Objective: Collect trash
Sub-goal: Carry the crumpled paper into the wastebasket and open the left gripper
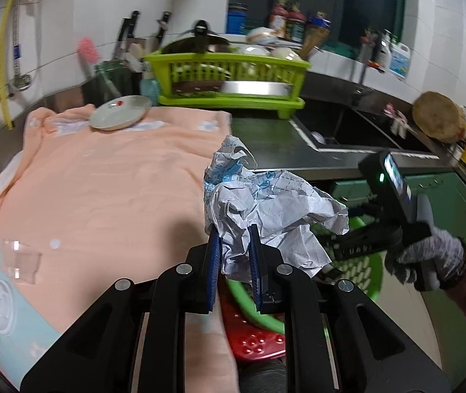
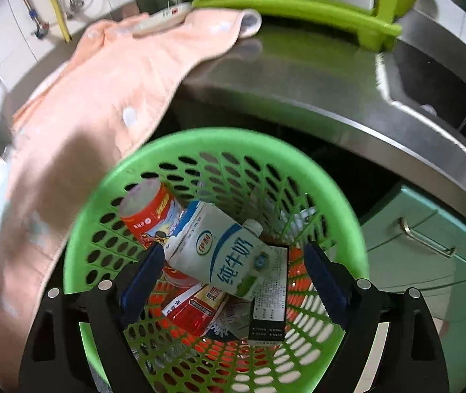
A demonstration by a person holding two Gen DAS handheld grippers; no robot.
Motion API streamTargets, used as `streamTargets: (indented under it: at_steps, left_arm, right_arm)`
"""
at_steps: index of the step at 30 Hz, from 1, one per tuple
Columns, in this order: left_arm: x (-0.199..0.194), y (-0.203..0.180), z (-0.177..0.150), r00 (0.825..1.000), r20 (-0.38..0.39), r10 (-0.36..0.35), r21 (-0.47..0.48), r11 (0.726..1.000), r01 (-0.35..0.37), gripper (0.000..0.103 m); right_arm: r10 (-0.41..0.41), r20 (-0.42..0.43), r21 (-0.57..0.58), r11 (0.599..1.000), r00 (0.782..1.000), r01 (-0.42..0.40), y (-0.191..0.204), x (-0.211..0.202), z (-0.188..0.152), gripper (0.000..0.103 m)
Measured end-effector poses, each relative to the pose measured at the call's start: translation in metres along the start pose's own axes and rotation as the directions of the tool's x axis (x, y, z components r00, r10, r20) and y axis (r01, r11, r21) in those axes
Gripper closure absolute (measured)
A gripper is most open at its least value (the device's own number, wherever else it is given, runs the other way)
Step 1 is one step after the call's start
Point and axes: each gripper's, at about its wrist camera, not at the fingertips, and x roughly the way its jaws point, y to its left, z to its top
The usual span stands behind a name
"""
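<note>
Left gripper: jaws clamped on crumpled paper, held above towel's edge; right gripper: jaws wide, nothing between the pads, poised over green basket; basket contents: milk carton, red can, black box; peach towel on steel counter.

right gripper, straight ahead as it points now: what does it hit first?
Probably the milk carton. The right gripper is open, aimed down into the green basket, and the carton lies on top of the other trash between its fingers. Depth is unclear.
</note>
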Motion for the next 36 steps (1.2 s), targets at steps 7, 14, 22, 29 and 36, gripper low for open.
streamTargets:
  at_steps: [7, 14, 22, 29, 36]
  left_arm:
    - [0.032, -0.045, -0.011, 0.993, -0.083, -0.083, 0.051, 0.995, 0.087, 0.087]
    - [0.076, -0.086, -0.027, 0.969, -0.193, -0.154, 0.066, 0.983, 0.169, 0.087]
    - [0.112, -0.108, -0.037, 0.950, -0.263, -0.170, 0.049, 0.981, 0.189, 0.082]
    - [0.118, -0.107, -0.037, 0.950, -0.258, -0.178, 0.028, 0.981, 0.192, 0.052]
    - [0.099, -0.087, -0.035, 0.962, -0.223, -0.155, -0.017, 0.988, 0.155, 0.052]
  right_arm:
    - [-0.011, 0.120, 0.065, 0.998, 0.993, 0.003, -0.027, -0.055, -0.014, 0.017]
    - [-0.024, 0.177, 0.107, 0.994, 0.984, 0.005, -0.044, -0.081, -0.033, 0.017]
    - [-0.002, 0.191, 0.125, 0.992, 0.981, -0.023, -0.056, -0.089, -0.044, 0.017]
    - [0.009, 0.203, 0.130, 0.991, 0.979, -0.036, -0.057, -0.090, -0.047, 0.017]
    - [0.027, 0.216, 0.104, 0.993, 0.976, -0.051, -0.044, -0.095, -0.045, 0.017]
